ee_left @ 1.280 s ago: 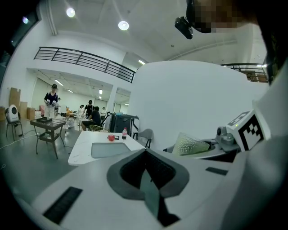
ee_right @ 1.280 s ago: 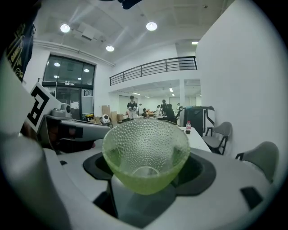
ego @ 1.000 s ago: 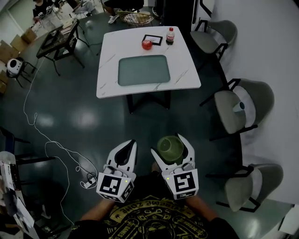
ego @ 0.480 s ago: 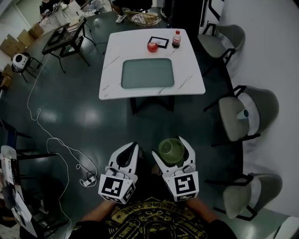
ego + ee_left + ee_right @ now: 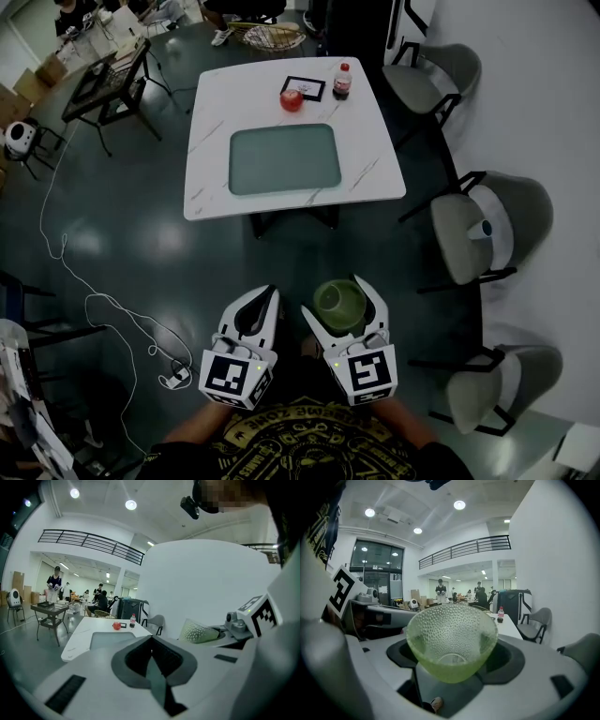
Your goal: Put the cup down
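Two hand-held grippers show low in the head view, both on the near side of the desk and well apart from it. The left gripper (image 5: 262, 298) has its jaws brought together with nothing between them. The right gripper (image 5: 334, 294), just beside it, stands wide and is clamped on one pale green dimpled glass cup (image 5: 451, 641). The cup is held mouth upward in the air over the floor, not on the desk.

One white marble-patterned desk with rounded corners (image 5: 211, 178) carries four things. One rectangular grey-green tray (image 5: 284, 159) lies in its middle. Near its far edge, from left to right, are one round red object (image 5: 292, 99), one black-framed card lying flat (image 5: 304, 88) and one dark drink bottle with a red cap (image 5: 342, 81).

Three grey padded chairs with black legs stand to the right of the desk: one by its far corner (image 5: 427, 80), one past its near corner (image 5: 487, 216), and one further toward the grippers (image 5: 492, 380). One small white paper cup (image 5: 479, 228) sits on the middle chair's seat.

Glossy dark grey-green floor (image 5: 141, 234) surrounds the desk, and one white cable (image 5: 94, 295) snakes across it to the left. One black trolley (image 5: 103, 80) stands left of the desk, one wicker basket (image 5: 253, 36) beyond its far edge, and a white wall (image 5: 553, 112) rises to its right.
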Tool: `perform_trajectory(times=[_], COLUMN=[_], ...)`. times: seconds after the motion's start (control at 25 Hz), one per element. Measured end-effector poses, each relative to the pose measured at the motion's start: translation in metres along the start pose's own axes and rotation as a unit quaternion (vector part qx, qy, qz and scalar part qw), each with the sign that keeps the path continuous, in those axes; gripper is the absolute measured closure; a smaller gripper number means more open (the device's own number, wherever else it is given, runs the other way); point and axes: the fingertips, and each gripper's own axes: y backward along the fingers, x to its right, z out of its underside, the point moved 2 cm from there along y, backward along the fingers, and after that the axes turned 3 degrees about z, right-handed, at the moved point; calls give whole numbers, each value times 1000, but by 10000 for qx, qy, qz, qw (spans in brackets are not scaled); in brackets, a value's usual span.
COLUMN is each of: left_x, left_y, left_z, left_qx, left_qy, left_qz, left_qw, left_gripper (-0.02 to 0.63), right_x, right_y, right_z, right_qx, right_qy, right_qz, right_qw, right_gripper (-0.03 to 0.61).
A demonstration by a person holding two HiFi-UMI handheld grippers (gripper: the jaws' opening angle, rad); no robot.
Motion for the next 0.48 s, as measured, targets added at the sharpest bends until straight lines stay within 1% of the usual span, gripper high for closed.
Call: perform_trajectory(times=[0.2, 0.36, 0.48], left_x=[-31, -59, -78], left_y=[-26, -45, -59], left_z=[-12, -21, -27], left_qx=[-67, -138, -128], left_qy=[7, -4, 15], left_qz=[98, 170, 242], left_qw=[9999, 9998, 9996], left_gripper=[604, 604, 604], right_x=[8, 12, 15], right_y=[-34, -65, -85], right_z=[-14, -22, -29], right_qx=[-75, -115, -154], right_qy=[-6, -75, -38], right_qz=[82, 230, 318], right_qw=[9999, 9996, 9994], right_gripper=[192, 192, 192])
